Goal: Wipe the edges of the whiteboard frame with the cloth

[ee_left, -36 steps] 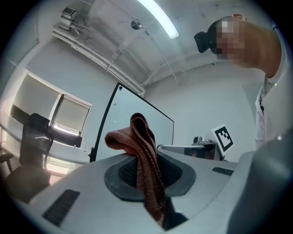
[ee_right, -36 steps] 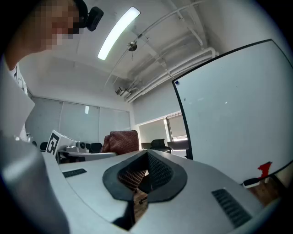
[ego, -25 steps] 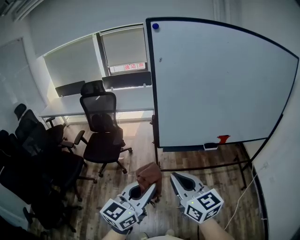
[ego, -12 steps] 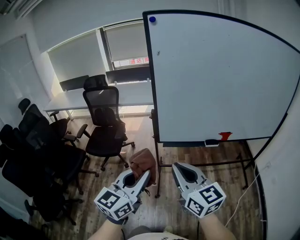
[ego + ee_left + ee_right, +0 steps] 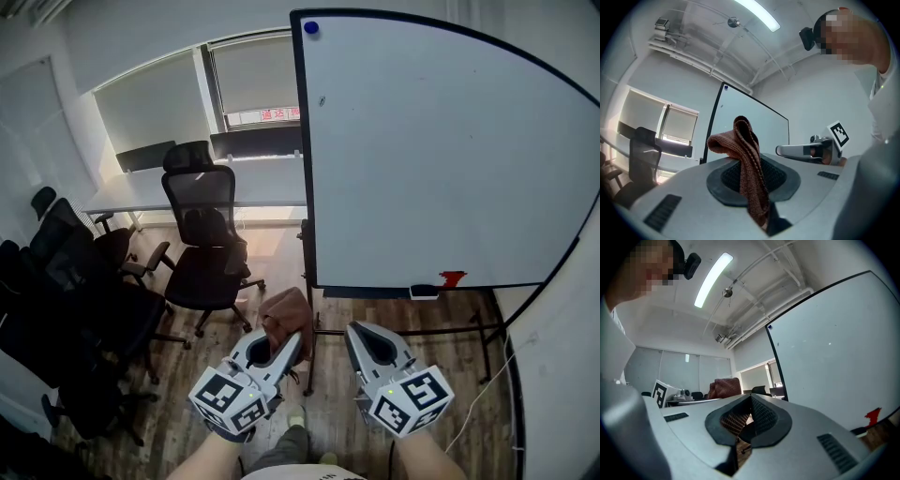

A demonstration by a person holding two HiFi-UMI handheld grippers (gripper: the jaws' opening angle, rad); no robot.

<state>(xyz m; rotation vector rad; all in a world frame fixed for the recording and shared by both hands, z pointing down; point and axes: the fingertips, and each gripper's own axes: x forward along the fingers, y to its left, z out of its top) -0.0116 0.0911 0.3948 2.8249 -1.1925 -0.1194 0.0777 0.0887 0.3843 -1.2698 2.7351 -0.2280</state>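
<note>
The left hand-held gripper [image 5: 289, 339] is clamped on a rust-brown cloth [image 5: 286, 317], held low in front of a standing whiteboard [image 5: 450, 159] in an office, below and just left of the board's lower-left corner. The right hand-held gripper [image 5: 364, 337] hangs beside it under the board's bottom edge, its jaws closed on nothing.

Wiping appears not to have begun. The cloth is apart from the dark frame [image 5: 305, 159], and in the left gripper view the board stands well behind the cloth [image 5: 745, 154] rather than against it. All four edges look left to do, with the left upright nearest. Whether any stretch of the frame is already clean cannot be judged at this range.

The cloth is a knit or terry-like rag folded over on itself. Its doubled top flops above the jaws and a tail is pinched between the pads; it looks soft and limp.

The frame is a thin black band round a white, unmarked panel, carried on a dark metal stand [image 5: 403, 330] on the wood floor [image 5: 459, 352]. A blue magnet [image 5: 311, 27] sits at the top-left corner, and a small red object [image 5: 451, 277] sits at the bottom edge, toward the right. Black office chairs [image 5: 202, 244] stand to the left, well apart from the board.
</note>
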